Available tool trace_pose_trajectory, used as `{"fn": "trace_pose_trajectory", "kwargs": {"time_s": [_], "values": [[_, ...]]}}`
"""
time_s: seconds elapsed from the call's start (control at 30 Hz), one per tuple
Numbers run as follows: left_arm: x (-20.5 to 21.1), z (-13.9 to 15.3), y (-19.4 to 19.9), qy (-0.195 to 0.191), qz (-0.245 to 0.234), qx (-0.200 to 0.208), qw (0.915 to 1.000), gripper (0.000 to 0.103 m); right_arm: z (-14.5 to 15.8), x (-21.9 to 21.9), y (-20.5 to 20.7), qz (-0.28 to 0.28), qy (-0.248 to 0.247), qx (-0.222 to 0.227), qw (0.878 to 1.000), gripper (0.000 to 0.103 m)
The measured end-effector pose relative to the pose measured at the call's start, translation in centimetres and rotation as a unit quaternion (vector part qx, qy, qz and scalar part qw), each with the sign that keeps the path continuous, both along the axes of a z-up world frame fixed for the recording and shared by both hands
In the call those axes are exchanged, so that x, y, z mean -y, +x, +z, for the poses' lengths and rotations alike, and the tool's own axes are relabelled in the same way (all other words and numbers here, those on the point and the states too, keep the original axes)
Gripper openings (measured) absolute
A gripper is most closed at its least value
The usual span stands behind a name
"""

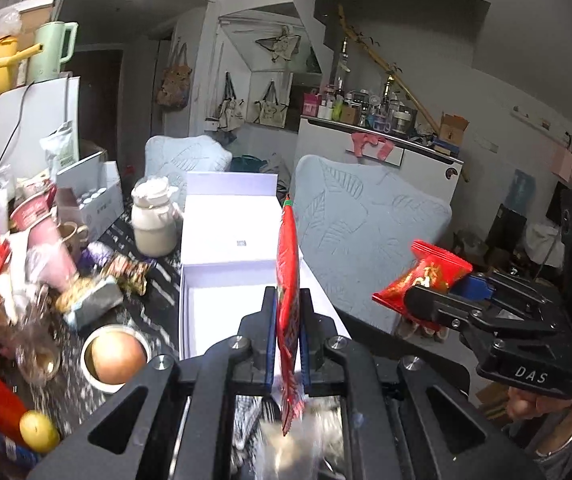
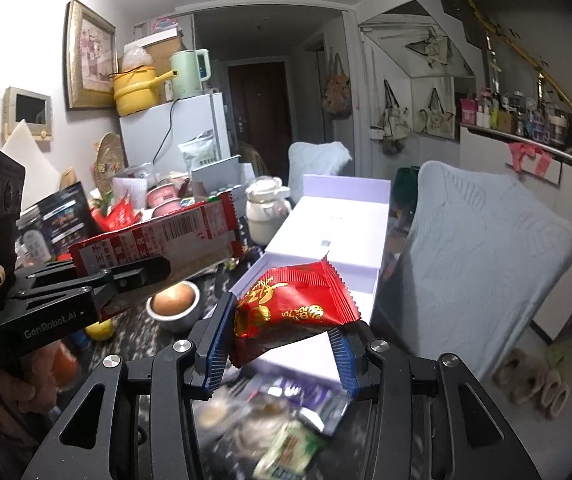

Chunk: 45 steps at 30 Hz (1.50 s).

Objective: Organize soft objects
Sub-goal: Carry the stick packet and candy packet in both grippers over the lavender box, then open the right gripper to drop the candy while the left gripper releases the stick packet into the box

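My left gripper (image 1: 288,304) is shut on a flat red snack packet (image 1: 288,280), held edge-on above the table; the same packet shows in the right wrist view (image 2: 157,244). My right gripper (image 2: 281,328) is shut on a puffy red snack bag (image 2: 298,304), also seen in the left wrist view (image 1: 422,276). Both are held in the air in front of an open white box (image 1: 229,280), which also shows in the right wrist view (image 2: 326,232).
The dark table holds a metal bowl with an egg (image 1: 115,354), a lemon (image 1: 39,430), a cream jar (image 1: 153,216), cups and packets at left. Pale blue chairs (image 1: 366,236) stand to the right. More loose packets (image 2: 290,444) lie below my right gripper.
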<state>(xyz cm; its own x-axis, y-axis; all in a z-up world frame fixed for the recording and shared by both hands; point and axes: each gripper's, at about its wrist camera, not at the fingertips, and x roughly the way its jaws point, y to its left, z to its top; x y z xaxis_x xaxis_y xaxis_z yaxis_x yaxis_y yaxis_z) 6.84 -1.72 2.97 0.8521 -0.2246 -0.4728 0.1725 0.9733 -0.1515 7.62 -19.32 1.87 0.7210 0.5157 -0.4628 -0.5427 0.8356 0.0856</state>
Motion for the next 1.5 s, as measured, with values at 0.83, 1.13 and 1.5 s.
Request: {"fn": "trace_pose_trajectory", "kwargs": {"time_s": [0.83,1.13,1.5], "values": [[-2.6,-3.1,15.5,0.024,0.025,-0.075,0.9966,0.009,-0.8,-5.3,15.3,-0.007,-0.051,-0.048,0.998,0.045],[-2.4,-6.2,18.4,0.041,0.037,-0.119,0.9913,0.009,-4.1,-6.3,18.2,-0.010,-0.072,-0.095,0.993,0.045],[-2.1,-9.7,19.8,0.062,0.047,-0.170,0.9823,0.009,-7.1,-6.5,19.4,-0.024,-0.108,-0.119,0.987,0.045]]}}
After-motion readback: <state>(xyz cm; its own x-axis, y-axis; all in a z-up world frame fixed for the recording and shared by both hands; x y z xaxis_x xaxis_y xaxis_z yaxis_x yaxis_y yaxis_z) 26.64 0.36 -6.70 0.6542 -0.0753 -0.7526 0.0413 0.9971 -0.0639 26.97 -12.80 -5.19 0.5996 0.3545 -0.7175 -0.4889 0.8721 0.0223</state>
